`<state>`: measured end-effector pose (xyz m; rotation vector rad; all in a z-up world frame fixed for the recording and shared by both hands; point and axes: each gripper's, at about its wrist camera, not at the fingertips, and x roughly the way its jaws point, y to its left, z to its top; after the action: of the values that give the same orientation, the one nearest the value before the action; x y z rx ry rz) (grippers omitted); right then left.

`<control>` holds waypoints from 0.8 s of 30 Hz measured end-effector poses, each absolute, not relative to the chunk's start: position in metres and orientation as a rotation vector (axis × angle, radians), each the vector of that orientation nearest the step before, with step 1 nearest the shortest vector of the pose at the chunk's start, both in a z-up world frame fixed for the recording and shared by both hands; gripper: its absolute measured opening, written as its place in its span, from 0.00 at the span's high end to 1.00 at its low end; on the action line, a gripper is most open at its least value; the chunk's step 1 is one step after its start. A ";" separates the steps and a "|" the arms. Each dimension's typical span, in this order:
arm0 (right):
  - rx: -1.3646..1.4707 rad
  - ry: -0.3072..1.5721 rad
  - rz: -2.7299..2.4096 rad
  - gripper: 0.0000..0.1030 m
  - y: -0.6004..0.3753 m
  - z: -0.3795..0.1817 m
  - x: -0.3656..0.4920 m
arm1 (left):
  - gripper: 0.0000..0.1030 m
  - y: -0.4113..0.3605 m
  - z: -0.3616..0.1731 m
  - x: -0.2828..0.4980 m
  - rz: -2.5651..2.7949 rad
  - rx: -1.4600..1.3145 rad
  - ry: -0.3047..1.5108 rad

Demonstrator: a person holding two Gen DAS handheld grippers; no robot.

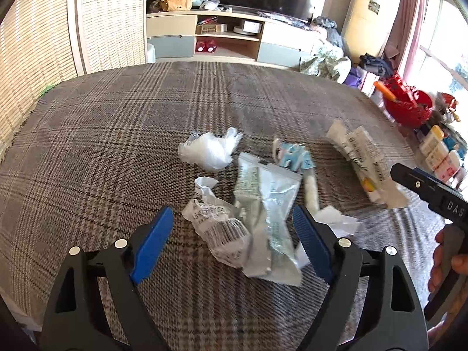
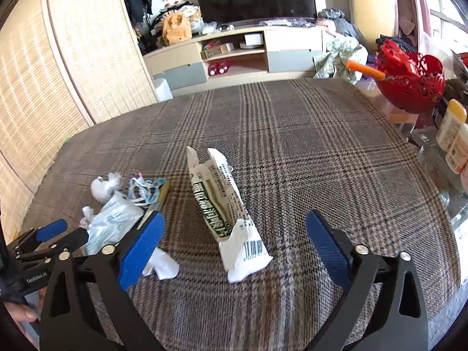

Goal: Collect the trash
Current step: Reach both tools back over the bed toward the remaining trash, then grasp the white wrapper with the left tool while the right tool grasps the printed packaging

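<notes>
A pile of trash lies on the plaid tablecloth (image 1: pixel 117 134). In the left wrist view my left gripper (image 1: pixel 232 209) stands open, its blue pads on either side of crumpled clear wrappers (image 1: pixel 216 228) and a pale green packet (image 1: pixel 263 201), without pressing on them. Beyond lie a white plastic bag (image 1: pixel 210 149) and a blue-and-white wrapper (image 1: pixel 292 152). My right gripper (image 2: pixel 236 214) is open around a torn white-and-green carton (image 2: pixel 222 204), which also shows as a white carton (image 1: pixel 359 158) in the left wrist view. A hand holds the right gripper at that view's right edge.
A red basket (image 2: pixel 409 84) with an orange stick and several bottles (image 2: pixel 452 128) stand along the table's right side. A woven screen (image 2: pixel 58 87) closes the left. A TV cabinet (image 1: pixel 228 35) stands beyond the far edge. White paper scraps (image 2: pixel 163 266) lie by the right gripper's left pad.
</notes>
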<state>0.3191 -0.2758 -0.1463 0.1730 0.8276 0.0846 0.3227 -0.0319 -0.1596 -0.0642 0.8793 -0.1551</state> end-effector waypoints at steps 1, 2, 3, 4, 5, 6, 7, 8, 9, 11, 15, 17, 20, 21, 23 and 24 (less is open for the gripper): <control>0.174 0.834 0.085 0.10 -0.275 -0.149 0.322 | 0.23 -0.031 -0.163 0.325 -0.148 -0.065 0.884; 0.175 0.844 0.087 0.10 -0.275 -0.153 0.326 | 0.23 -0.031 -0.167 0.328 -0.144 -0.067 0.893; 0.175 0.851 0.089 0.10 -0.273 -0.156 0.328 | 0.23 -0.031 -0.169 0.330 -0.144 -0.065 0.900; 0.176 0.861 0.093 0.11 -0.272 -0.160 0.331 | 0.24 -0.031 -0.172 0.331 -0.145 -0.062 0.907; 0.177 0.870 0.096 0.12 -0.271 -0.163 0.333 | 0.26 -0.031 -0.175 0.333 -0.147 -0.061 0.913; 0.176 0.880 0.096 0.13 -0.270 -0.167 0.334 | 0.32 -0.031 -0.177 0.333 -0.151 -0.064 0.919; 0.176 0.887 0.098 0.18 -0.269 -0.169 0.335 | 0.38 -0.031 -0.179 0.334 -0.156 -0.070 0.924; 0.174 0.892 0.103 0.24 -0.268 -0.172 0.335 | 0.41 -0.030 -0.181 0.334 -0.160 -0.076 0.928; 0.170 0.894 0.104 0.28 -0.267 -0.173 0.335 | 0.48 -0.030 -0.182 0.335 -0.170 -0.083 0.930; 0.155 0.902 0.102 0.42 -0.264 -0.177 0.335 | 0.54 -0.029 -0.182 0.336 -0.192 -0.087 0.931; 0.113 0.901 0.097 0.65 -0.262 -0.184 0.328 | 0.75 -0.033 -0.181 0.332 -0.240 -0.091 0.936; 0.130 0.900 0.110 0.72 -0.264 -0.184 0.325 | 0.81 -0.034 -0.179 0.329 -0.250 -0.091 0.930; 0.135 0.889 0.121 0.73 -0.267 -0.178 0.318 | 0.84 -0.034 -0.177 0.323 -0.260 -0.087 0.919; 0.135 0.884 0.120 0.73 -0.267 -0.175 0.315 | 0.85 -0.035 -0.176 0.319 -0.263 -0.083 0.915; 0.135 0.866 0.116 0.73 -0.269 -0.166 0.307 | 0.85 -0.036 -0.170 0.314 -0.271 -0.075 0.901; 0.134 0.860 0.113 0.73 -0.269 -0.163 0.304 | 0.86 -0.036 -0.166 0.310 -0.272 -0.070 0.888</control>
<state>0.3043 -0.2693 -0.1628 0.1343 0.8596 0.1133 0.3103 -0.0360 -0.1657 -0.0702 0.8877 -0.2720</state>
